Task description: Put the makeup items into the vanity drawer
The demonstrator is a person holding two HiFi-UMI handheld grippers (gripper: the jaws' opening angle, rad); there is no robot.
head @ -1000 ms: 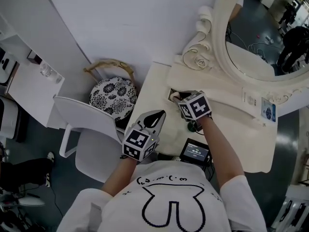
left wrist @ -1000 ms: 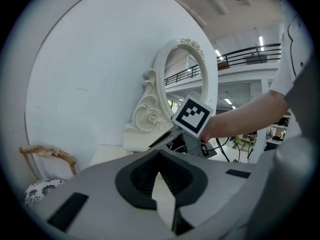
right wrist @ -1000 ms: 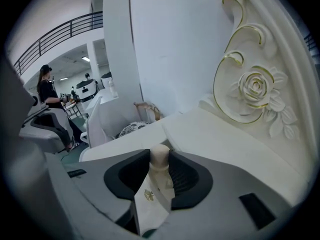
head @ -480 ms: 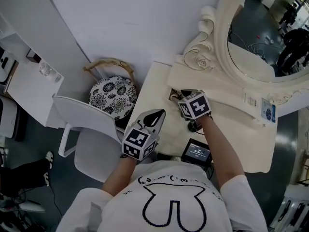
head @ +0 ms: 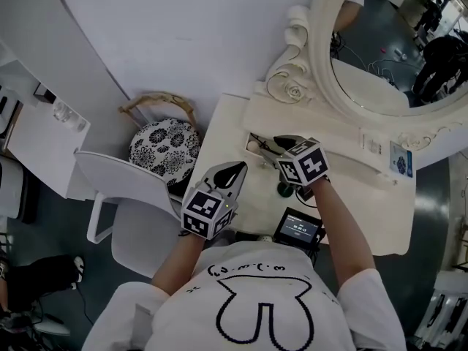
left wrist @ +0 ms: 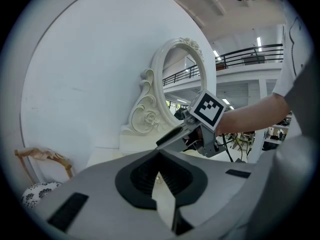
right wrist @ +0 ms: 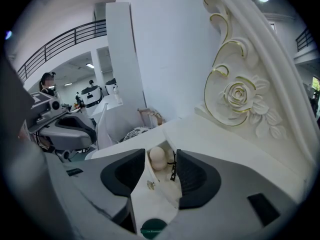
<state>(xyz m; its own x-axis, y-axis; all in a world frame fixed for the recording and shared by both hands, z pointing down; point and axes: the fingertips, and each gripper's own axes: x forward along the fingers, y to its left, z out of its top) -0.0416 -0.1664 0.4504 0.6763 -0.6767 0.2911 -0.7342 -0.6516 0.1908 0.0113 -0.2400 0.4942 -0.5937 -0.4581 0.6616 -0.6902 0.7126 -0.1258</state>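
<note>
Sponge (right wrist: 158,158) in drawer (right wrist: 150,196) — clear in right gripper view only.

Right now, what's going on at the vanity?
A person is working at the vanity with a gripper in each hand. The right gripper hangs over the open drawer. Its jaws have just been opening and grip nothing, and a beige sponge lies in the drawer below them. The left gripper is shut and empty, off to the side. A green-capped item sits on the vanity, not yet put away.
</note>
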